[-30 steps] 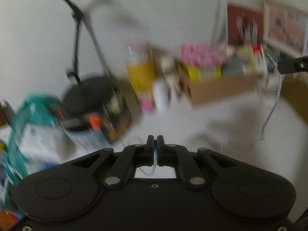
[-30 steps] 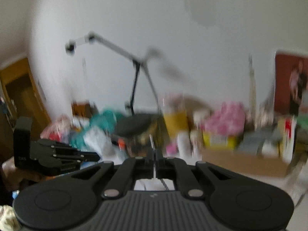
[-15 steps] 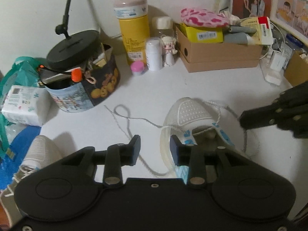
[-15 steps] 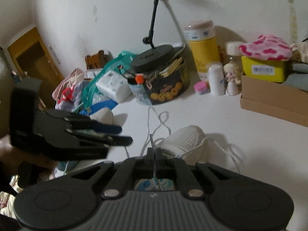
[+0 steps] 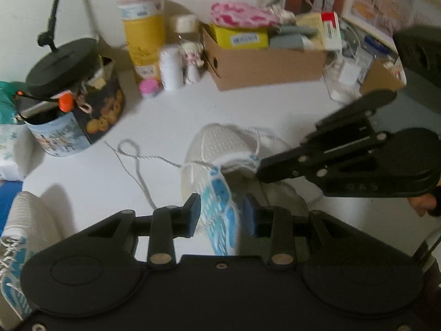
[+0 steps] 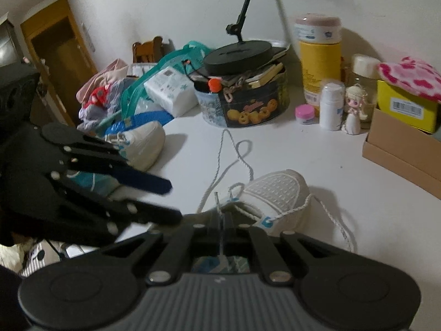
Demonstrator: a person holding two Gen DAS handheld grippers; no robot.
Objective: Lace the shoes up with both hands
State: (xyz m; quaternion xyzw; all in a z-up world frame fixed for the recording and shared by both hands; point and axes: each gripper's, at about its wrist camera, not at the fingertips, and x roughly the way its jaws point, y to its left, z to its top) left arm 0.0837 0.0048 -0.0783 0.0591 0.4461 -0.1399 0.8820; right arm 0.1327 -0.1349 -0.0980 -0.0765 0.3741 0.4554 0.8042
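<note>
white table (image 6: 344, 171), left hand-held gripper (image 5: 222, 215) spread over shoe (image 5: 217, 171), right hand-held gripper (image 6: 221, 222) pinching lace tip (image 6: 217, 201)

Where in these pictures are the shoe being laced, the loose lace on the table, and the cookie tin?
Shoe (image 6: 278, 190): right wrist view, on its white mesh toe.
Loose lace (image 6: 242, 153): right wrist view, on the loop lying on the table.
Cookie tin (image 6: 250, 110): right wrist view, on its dark printed side wall.

The white counter (image 6: 344, 171) carries a white shoe (image 6: 278, 190) just ahead of the right tongs (image 6: 222, 220), its lace (image 6: 237, 160) trailing forward. Beyond stand a biscuit tin (image 6: 248, 107), a yellow canister (image 6: 319, 63) and a cardboard box (image 6: 399, 146); a second shoe (image 6: 143, 140) lies left.
</note>
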